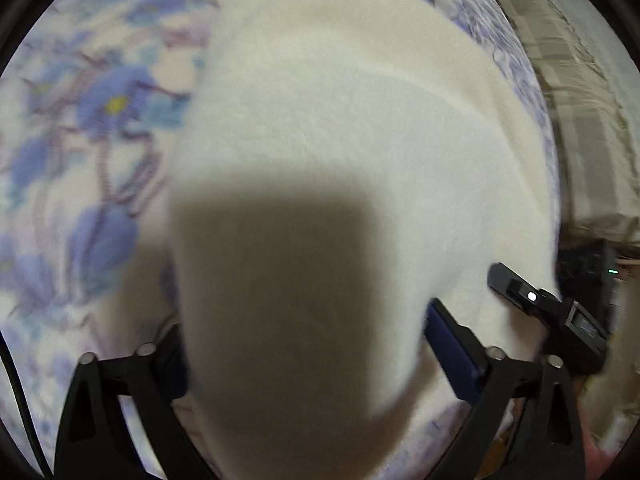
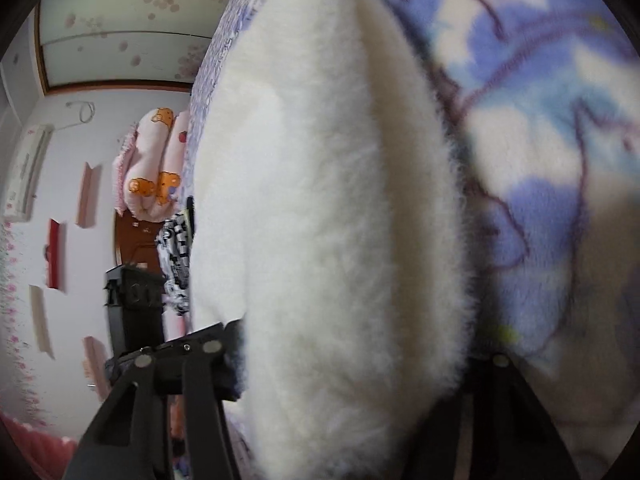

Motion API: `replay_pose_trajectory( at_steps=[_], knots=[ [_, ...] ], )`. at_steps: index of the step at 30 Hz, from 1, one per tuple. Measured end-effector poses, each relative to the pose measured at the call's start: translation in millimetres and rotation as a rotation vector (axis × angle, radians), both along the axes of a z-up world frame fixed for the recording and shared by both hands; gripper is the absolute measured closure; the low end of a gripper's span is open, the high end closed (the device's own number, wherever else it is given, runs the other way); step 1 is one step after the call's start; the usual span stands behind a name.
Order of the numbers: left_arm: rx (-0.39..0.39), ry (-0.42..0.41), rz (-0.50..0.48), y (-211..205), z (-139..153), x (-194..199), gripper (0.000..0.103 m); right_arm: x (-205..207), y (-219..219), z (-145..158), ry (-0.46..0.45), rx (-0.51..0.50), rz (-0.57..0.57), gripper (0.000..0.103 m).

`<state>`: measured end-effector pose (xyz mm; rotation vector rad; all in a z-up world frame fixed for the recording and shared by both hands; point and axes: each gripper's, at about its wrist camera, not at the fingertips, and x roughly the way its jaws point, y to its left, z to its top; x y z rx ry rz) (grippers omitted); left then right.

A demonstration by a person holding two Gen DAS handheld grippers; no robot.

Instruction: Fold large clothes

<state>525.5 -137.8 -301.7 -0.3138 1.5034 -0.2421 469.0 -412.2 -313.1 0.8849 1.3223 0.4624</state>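
A white fluffy garment (image 1: 340, 128) lies on a blue-flowered blanket (image 1: 92, 120), and a thick fold of it fills the middle of both views. My left gripper (image 1: 304, 332) points steeply down over it. The shaded fold sits between its wide jaws, the blue right pad (image 1: 452, 356) shows bare beside the fabric, and the left finger is partly hidden. My right gripper (image 2: 356, 352) has the garment (image 2: 328, 200) bulging between its fingers, and both of them press into the fur. It also shows as a black body (image 1: 548, 312) at the garment's right edge.
The flowered blanket (image 2: 540, 128) covers the bed on the right of the right wrist view. At the bed's far end are a pink rolled quilt with bears (image 2: 156, 160), a black-and-white checked cloth (image 2: 176, 256) and a black device (image 2: 132, 300). Beyond the bed's edge hangs a pale checked fabric (image 1: 580, 100).
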Motion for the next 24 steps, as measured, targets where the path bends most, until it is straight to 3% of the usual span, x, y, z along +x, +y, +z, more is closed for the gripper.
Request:
replay_pose_trajectory(
  at_steps=[3, 5, 11, 15, 19, 22, 24],
  knots=[
    [0.082, -0.065, 0.062, -7, 19, -19, 0.024, -5, 8, 19, -0.04, -0.074, -0.002, 0.059],
    [0.103, -0.067, 0.096, -9, 28, -31, 0.031, -9, 16, 34, -0.066, -0.113, 0.007, 0.061],
    [0.122, 0.004, 0.128, 5, 68, -94, 0.037, -40, 30, 70, -0.049, -0.204, 0.06, 0.063],
    [0.148, 0.064, 0.11, 19, 115, -146, 0.039, -83, 45, 107, 0.021, -0.247, 0.098, 0.063],
    [0.207, 0.07, 0.094, 58, 170, -199, 0.041, -132, 76, 145, 0.077, -0.288, 0.141, 0.065],
    [0.192, 0.07, 0.118, 98, 204, -220, 0.042, -151, 107, 168, 0.132, -0.281, 0.179, 0.065],
    [0.174, 0.052, 0.147, 131, 227, -232, 0.042, -157, 128, 187, 0.122, -0.292, 0.218, 0.065]
  ],
)
